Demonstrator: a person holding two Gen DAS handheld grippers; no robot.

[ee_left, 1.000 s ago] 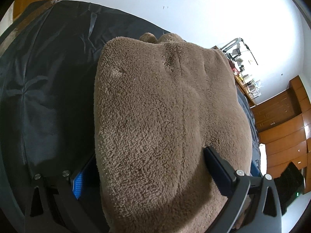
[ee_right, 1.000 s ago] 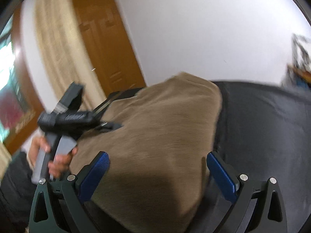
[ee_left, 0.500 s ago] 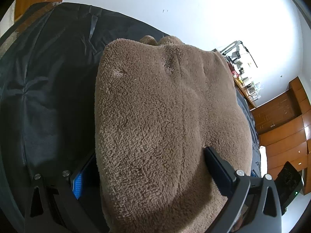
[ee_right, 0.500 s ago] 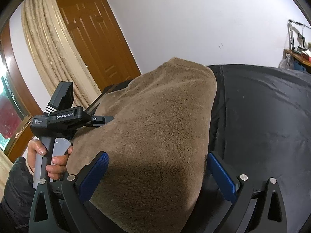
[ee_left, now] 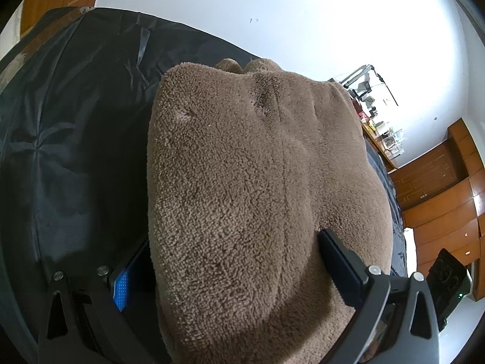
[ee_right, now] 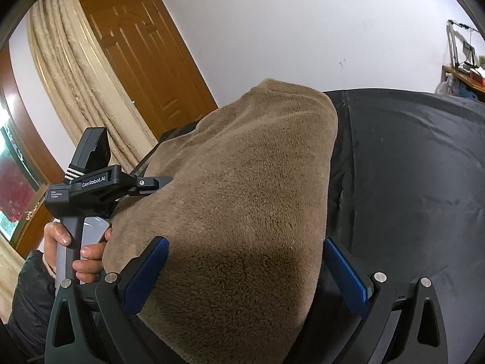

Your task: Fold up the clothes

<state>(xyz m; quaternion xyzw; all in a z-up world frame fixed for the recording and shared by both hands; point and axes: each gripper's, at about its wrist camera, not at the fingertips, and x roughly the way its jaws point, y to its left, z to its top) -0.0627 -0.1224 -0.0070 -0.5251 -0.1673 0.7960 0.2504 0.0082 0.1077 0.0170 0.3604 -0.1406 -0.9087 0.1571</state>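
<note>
Left wrist view: a thick brown fleece garment, plush and nubbly like teddy-bear pile, fills the middle of the frame. It is folded into a rounded, bulging pad with a faint seam running from near to far down its right half and a soft dimple near its far edge. It lies on a black, slightly shiny cover, creased and wrinkled, which spreads out to the left. The left gripper sits at the near edge with its two fingers spread wide on either side of the fleece — the left finger carries a blue ribbed pad, partly tucked under the cloth's edge, and the right finger presses into the pile on top. The jaws are open, not pinching the cloth. Far right, beyond a white wall, stand orange-brown wooden cabinets with panelled fronts.

Right wrist view: the same fleece garment rises as a smooth brown mound, its right edge a thick rounded fold lying on the black cover. The right gripper frames the near end of the cloth, its two blue ribbed pads set well apart on both sides of the fabric — open, clamping nothing. At left, a hand wraps around the grey handle of the other gripper, a black angular tool whose fingers reach against the fleece's left side. Behind it hang a ridged beige curtain and a panelled wooden door.
</note>
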